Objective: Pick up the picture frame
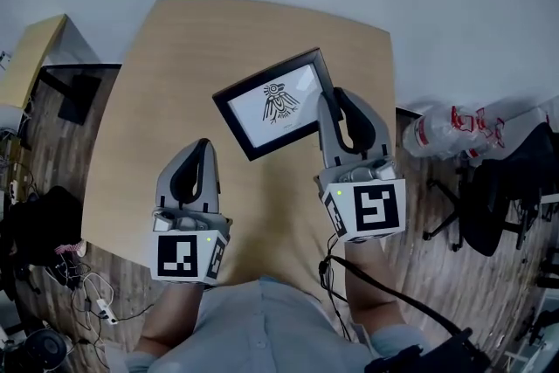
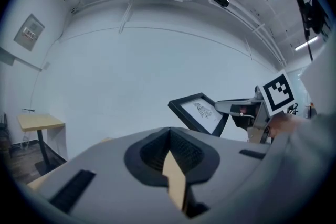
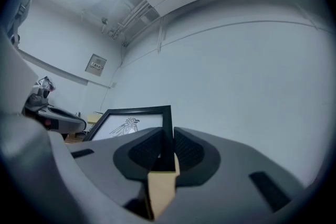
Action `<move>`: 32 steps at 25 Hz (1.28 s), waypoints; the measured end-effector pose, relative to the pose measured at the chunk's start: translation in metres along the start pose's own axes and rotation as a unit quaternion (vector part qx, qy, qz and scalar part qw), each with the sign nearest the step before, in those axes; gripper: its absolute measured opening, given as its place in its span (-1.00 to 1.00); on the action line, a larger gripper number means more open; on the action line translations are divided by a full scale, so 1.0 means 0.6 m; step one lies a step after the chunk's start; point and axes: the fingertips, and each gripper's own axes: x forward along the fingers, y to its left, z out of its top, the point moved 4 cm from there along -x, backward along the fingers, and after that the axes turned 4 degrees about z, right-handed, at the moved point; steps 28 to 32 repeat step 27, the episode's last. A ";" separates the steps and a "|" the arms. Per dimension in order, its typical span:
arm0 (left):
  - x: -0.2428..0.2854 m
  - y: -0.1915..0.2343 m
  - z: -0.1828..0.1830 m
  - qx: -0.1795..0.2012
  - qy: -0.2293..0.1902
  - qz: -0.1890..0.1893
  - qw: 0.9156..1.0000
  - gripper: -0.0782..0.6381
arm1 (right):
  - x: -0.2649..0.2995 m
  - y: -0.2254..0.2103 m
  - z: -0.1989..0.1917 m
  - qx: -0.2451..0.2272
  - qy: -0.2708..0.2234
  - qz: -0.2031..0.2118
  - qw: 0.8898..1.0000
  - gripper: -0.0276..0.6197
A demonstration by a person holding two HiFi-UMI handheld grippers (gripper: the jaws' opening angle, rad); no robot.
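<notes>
A black picture frame [image 1: 278,105] with a bird drawing hangs tilted above the wooden table [image 1: 192,48]. My right gripper [image 1: 332,100] is shut on the frame's right edge. In the right gripper view the frame [image 3: 128,124] stands upright to the left, its edge pinched between the dark pads [image 3: 144,148] of the right gripper [image 3: 167,139]. My left gripper [image 1: 203,146] floats to the frame's lower left, apart from it, shut and with nothing in it. From the left gripper [image 2: 169,134] I see the frame [image 2: 199,112] and the right gripper [image 2: 239,107] holding it in the air.
A small side table [image 1: 31,57] stands at the left, with cables [image 1: 87,293] on the wooden floor below it. At the right are a clear plastic bag [image 1: 454,128] and a black office chair [image 1: 498,196]. A white wall lies beyond the table.
</notes>
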 end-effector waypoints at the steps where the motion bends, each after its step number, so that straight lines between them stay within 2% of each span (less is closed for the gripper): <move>1: -0.003 0.001 0.002 0.001 -0.001 0.002 1.000 -0.78 | -0.004 0.002 0.004 -0.001 -0.004 -0.002 1.000 -0.72; 11: -0.005 0.009 0.017 0.017 -0.010 0.007 1.000 -0.78 | -0.014 0.008 0.020 -0.005 -0.019 -0.008 1.000 -0.72; 32: -0.009 0.014 0.023 0.024 -0.017 0.006 1.000 -0.78 | -0.014 0.009 0.023 -0.007 -0.020 -0.009 1.000 -0.72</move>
